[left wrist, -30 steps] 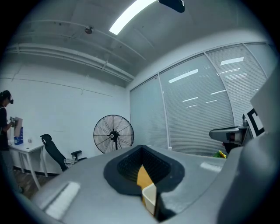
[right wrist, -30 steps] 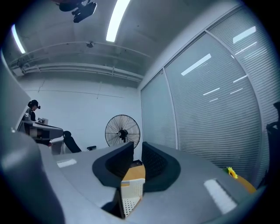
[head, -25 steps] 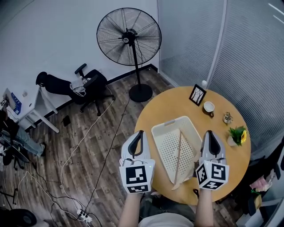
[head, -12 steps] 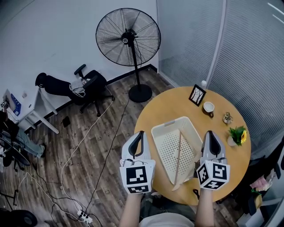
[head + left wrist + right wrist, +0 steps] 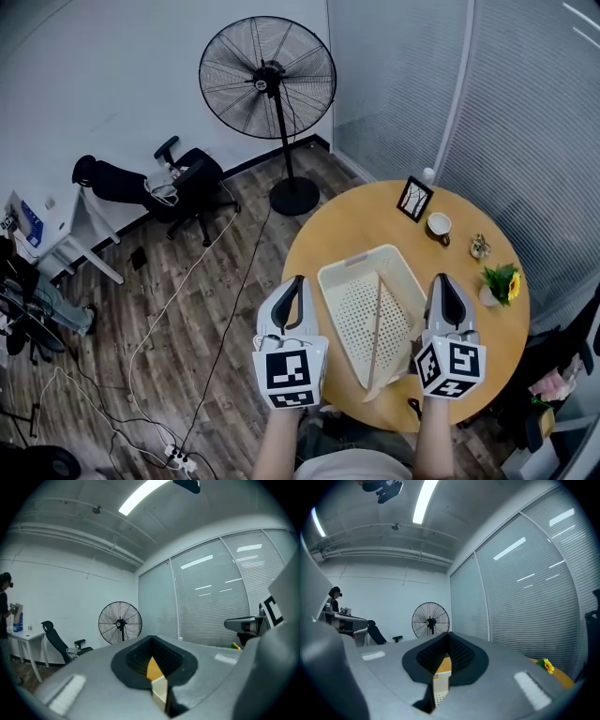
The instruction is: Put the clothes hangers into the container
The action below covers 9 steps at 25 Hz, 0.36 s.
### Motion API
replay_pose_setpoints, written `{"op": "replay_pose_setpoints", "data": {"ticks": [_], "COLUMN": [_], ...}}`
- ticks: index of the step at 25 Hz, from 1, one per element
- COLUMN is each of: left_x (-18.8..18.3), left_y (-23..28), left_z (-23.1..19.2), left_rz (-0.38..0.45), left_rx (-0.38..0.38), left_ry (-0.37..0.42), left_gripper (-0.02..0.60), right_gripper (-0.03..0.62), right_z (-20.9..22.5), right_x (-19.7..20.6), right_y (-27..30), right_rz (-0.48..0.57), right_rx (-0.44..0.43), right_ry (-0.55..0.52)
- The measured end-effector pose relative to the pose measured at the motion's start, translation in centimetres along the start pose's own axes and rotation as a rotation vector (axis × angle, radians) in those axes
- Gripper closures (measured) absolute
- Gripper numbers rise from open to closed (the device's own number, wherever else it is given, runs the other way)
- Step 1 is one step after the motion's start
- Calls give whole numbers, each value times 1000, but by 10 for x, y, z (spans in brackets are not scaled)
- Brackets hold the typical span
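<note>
The round wooden table (image 5: 356, 220) bore a cream perforated plastic basket (image 5: 330, 281) at its near edge. A pale wooden clothes hanger (image 5: 377, 333) lay inside, long axis running away from the person, near end poking over the rim. It sat nearer the right gripper (image 5: 442, 281) than the left gripper (image 5: 296, 281), both pressed together on nothing, with bare tabletop beyond.

- No word, brand or number is readable.
- Cubes (image 5: 289, 372) on the left tool (image 5: 296, 281) and right tool (image 5: 441, 279): black-and-white square markers, no letters.
- Blue box (image 5: 31, 217) far left of the fan (image 5: 267, 77): print too small.
- Framed picture (image 5: 413, 199) right of the fan: illegible.
</note>
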<state>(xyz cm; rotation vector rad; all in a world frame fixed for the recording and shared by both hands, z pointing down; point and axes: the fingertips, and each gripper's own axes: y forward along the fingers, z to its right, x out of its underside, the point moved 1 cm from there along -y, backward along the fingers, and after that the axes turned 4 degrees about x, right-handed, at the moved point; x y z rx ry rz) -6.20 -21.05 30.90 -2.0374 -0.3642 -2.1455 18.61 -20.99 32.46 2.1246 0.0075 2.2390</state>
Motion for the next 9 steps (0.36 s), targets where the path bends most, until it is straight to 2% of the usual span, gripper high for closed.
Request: {"op": "replay_pose_setpoints", "data": {"ticks": [9], "left_x": [0], "left_y": [-2], "left_z": [-2], "left_rz": [1], "left_rx": [-6], "left_ry": [-3], "left_gripper": [581], "right_gripper": [571], "right_z": [1], "right_x": [0], "right_y": [-2], "right_rz": [-3], "right_rx": [5], "right_ry": [0]}}
